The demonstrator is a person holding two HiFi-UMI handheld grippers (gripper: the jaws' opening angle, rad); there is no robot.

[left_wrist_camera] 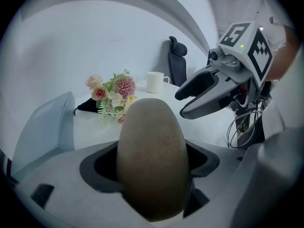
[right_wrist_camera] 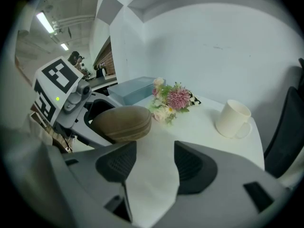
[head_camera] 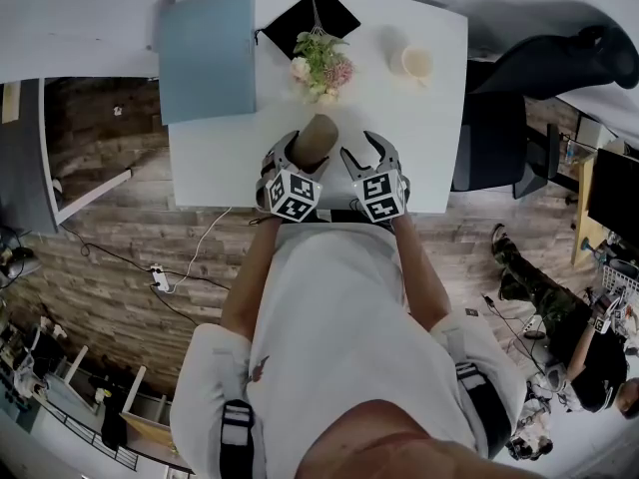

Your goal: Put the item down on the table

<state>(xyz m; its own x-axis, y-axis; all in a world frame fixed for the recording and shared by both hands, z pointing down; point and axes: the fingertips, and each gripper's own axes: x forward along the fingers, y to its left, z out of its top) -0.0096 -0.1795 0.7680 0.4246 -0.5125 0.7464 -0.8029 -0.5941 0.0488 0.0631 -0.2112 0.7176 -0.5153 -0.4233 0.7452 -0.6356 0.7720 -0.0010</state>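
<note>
A brown, egg-shaped item stands on end between the jaws of my left gripper, which is shut on its sides. It hangs over the near middle of the white table; I cannot tell whether it touches the top. The right gripper view shows the same item at the left. My right gripper is just right of the item, jaws drawn in and empty, with a strip of table showing between them.
Past the item lie a bunch of pink and white flowers, a white mug, a black pouch and a pale blue flat box. A dark chair stands at the table's right.
</note>
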